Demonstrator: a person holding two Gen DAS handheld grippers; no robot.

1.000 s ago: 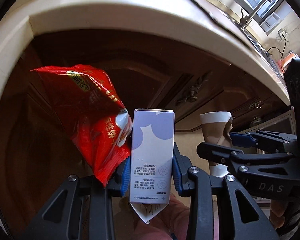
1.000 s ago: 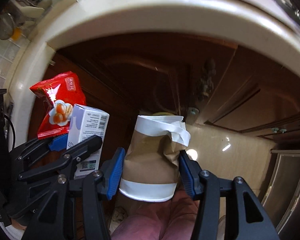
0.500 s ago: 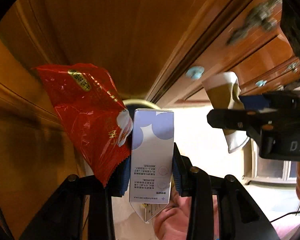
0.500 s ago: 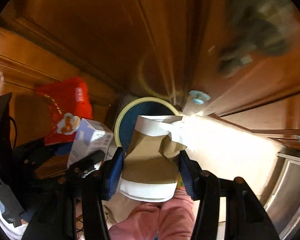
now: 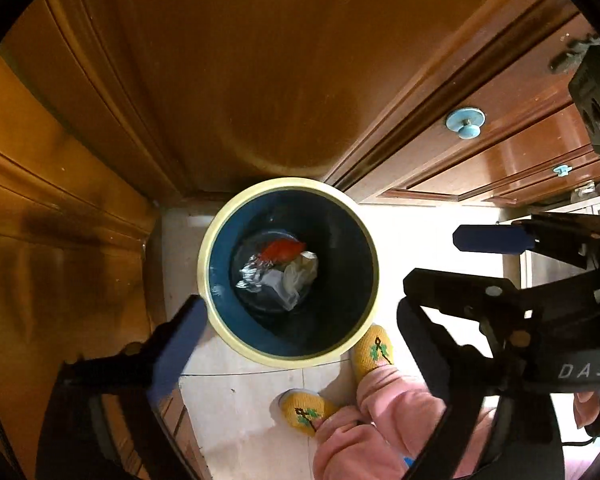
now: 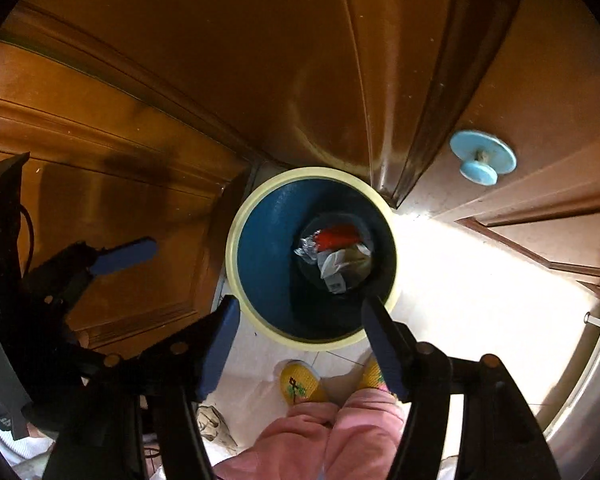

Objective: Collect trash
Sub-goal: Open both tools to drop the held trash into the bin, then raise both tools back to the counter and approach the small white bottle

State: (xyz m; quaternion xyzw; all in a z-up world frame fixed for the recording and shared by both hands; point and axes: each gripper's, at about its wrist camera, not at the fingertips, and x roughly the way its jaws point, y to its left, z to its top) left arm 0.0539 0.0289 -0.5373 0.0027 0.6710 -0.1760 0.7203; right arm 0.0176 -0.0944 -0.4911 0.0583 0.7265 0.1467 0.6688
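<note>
we've got both grippers aimed steeply down, side by side. our left gripper has its jaws opening wide with nothing between them, and our right gripper is opening too, pads bare.

A round waste bin with a pale yellow rim and dark blue inner wall stands upright on the light tiled floor, tight against the foot of the brown wooden cabinets. At its bottom lies a heap of trash: a crumpled red foil snack wrapper, with a crushed white carton just beside it, touching.
</note>
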